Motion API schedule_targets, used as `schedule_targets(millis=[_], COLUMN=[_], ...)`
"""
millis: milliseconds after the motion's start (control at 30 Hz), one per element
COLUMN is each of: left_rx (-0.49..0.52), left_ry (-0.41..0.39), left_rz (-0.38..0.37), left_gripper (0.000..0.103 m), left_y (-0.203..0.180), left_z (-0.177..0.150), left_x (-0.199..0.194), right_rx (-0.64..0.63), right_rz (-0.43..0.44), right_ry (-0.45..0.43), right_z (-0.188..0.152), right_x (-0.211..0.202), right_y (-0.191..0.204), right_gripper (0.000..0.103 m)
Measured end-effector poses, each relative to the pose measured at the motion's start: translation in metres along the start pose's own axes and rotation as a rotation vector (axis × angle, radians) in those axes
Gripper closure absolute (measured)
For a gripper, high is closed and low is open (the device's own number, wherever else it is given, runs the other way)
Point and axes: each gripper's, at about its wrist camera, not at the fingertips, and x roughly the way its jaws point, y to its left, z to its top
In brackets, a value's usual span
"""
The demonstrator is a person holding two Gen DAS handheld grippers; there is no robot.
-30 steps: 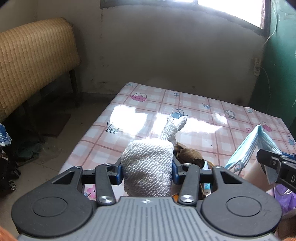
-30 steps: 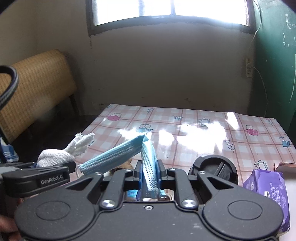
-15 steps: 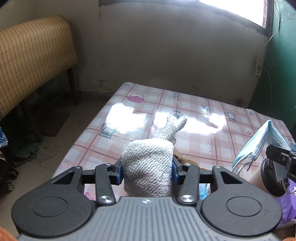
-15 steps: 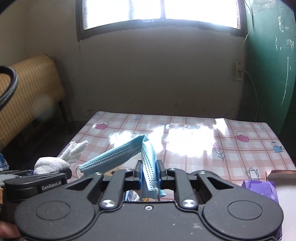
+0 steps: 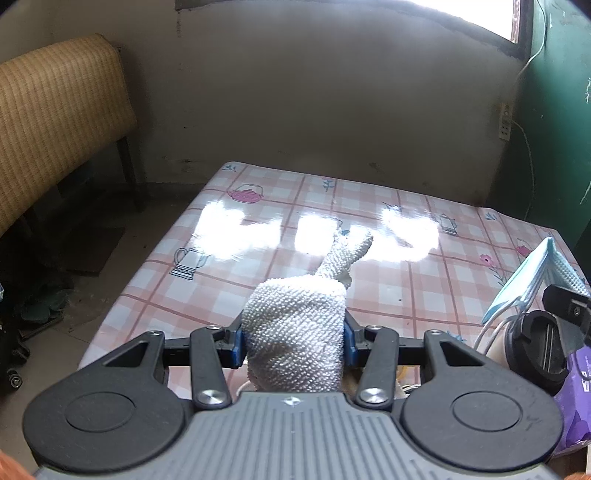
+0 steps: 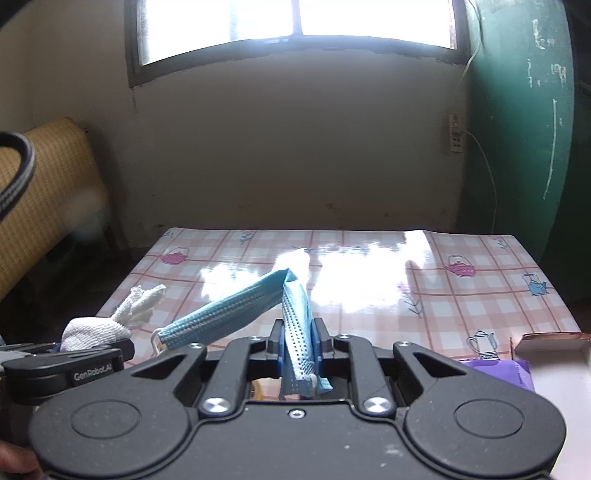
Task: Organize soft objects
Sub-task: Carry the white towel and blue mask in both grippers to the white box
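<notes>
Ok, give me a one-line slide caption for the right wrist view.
Right gripper clamps a folded blue face mask above the teapot-print checked tablecloth, with the left gripper's white towel alongside.

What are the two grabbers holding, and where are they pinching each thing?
The left gripper squeezes a white towel around its bunched middle. The right gripper is shut on a blue face mask, pinched near one end, the rest sticking out.

Modest home room, teapot-print oilcloth table (image 6: 369, 280), woven headboard (image 5: 55, 122), stained wall, window (image 6: 295, 26)
</notes>
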Motion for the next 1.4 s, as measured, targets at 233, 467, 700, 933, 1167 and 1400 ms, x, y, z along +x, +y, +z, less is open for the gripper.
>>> schedule_targets(millis=[233, 467, 700, 933, 1167, 1400], left_rx=[0.03, 0.055, 0.084, 0.113, 0.146, 0.179], left_ry=[0.005, 0.004, 0.0, 0.002, 0.0, -0.001], left_rz=[-0.023, -0.049, -0.07, -0.098, -0.117, -0.135], left_gripper=[0.054, 0.054, 0.054, 0.054, 0.054, 0.054], left_y=[-0.021, -0.039, -0.06, -0.082, -0.103, -0.122], left_z=[0.001, 0.002, 0.002, 0.0, 0.001, 0.0], left_x=[0.003, 0.004, 0.002, 0.0, -0.001, -0.001], right_rx=[0.019, 0.043, 0.069, 0.09, 0.113, 0.138], right_rz=[-0.033, -0.06, -0.083, -0.11, -0.133, -0.151], right_ry=[-0.005, -0.009, -0.016, -0.02, -0.023, -0.025], right_z=[0.0, 0.0, 0.001, 0.001, -0.001, -0.003], right_x=[-0.002, -0.004, -0.007, -0.009, -0.012, -0.017], right_y=[-0.022, -0.043, -0.063, -0.084, -0.105, -0.123], right_gripper=[0.085, 0.085, 0.085, 0.085, 0.085, 0.085])
